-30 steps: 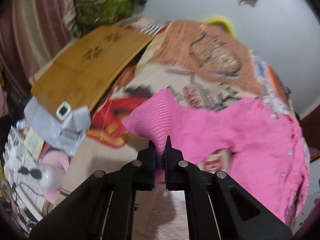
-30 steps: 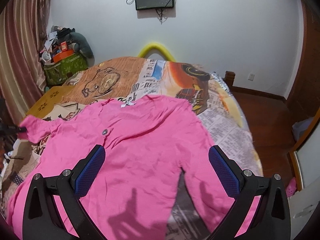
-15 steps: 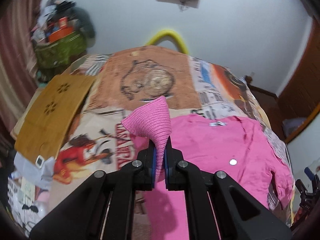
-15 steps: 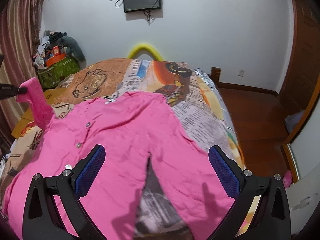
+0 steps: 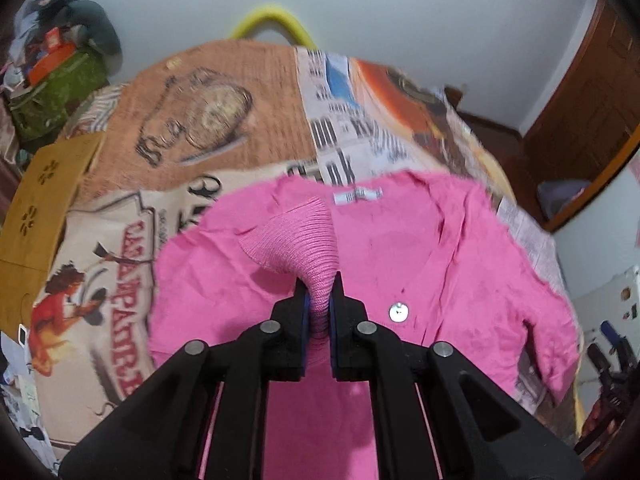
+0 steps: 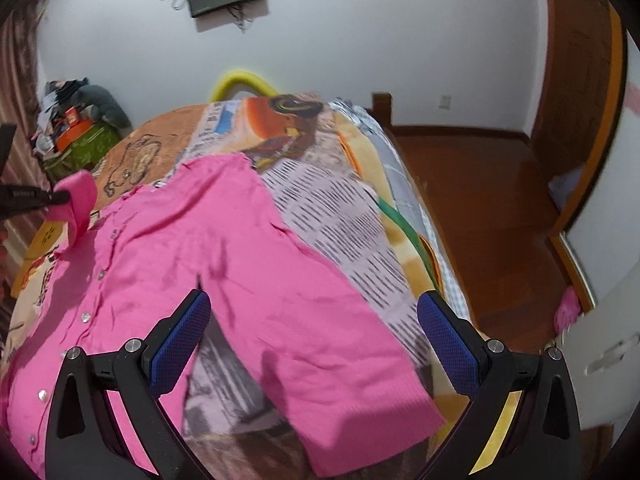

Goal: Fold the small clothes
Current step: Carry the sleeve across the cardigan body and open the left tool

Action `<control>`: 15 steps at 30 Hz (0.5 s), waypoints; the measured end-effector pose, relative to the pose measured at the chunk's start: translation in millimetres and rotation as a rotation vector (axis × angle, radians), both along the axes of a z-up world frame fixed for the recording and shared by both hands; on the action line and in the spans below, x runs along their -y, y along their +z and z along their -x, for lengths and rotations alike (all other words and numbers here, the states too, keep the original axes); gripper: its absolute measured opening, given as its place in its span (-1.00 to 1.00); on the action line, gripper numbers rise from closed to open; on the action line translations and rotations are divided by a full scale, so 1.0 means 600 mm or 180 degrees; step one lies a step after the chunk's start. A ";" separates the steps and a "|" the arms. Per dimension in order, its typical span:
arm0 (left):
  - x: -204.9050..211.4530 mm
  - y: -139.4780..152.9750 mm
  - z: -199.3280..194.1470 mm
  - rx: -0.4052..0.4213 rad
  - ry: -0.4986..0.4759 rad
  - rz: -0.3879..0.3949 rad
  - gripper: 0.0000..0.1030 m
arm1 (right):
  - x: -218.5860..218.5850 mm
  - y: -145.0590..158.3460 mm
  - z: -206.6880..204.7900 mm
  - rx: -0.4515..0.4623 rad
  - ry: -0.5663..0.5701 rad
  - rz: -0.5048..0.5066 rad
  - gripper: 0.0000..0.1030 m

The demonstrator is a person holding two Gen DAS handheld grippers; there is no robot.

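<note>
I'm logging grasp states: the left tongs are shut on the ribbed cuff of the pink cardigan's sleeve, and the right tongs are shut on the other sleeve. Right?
Not quite. The left tongs are shut on the ribbed cuff of the pink cardigan, but the right tongs are open, held above the other sleeve and gripping nothing. The right wrist view shows their blue pads spread wide apart.

Bare printed bedspread [image 6: 336,216] right of the pink cardigan [image 6: 224,264]; cluttered green box [image 5: 52,92] far left.

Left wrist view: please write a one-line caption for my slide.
Left tongs pinch the ribbed cuff of a pink cardigan lifted above its body on the printed bedspread.
</note>
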State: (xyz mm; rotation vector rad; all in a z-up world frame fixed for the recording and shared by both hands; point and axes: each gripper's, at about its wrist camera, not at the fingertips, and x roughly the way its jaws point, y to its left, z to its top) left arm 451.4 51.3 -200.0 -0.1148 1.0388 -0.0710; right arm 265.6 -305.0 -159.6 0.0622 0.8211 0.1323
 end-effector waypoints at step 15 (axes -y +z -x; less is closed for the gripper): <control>0.032 -0.013 0.028 -0.0052 -0.0203 -0.0259 0.21 | 0.074 -0.027 0.013 -0.0305 -0.0328 -0.0083 0.99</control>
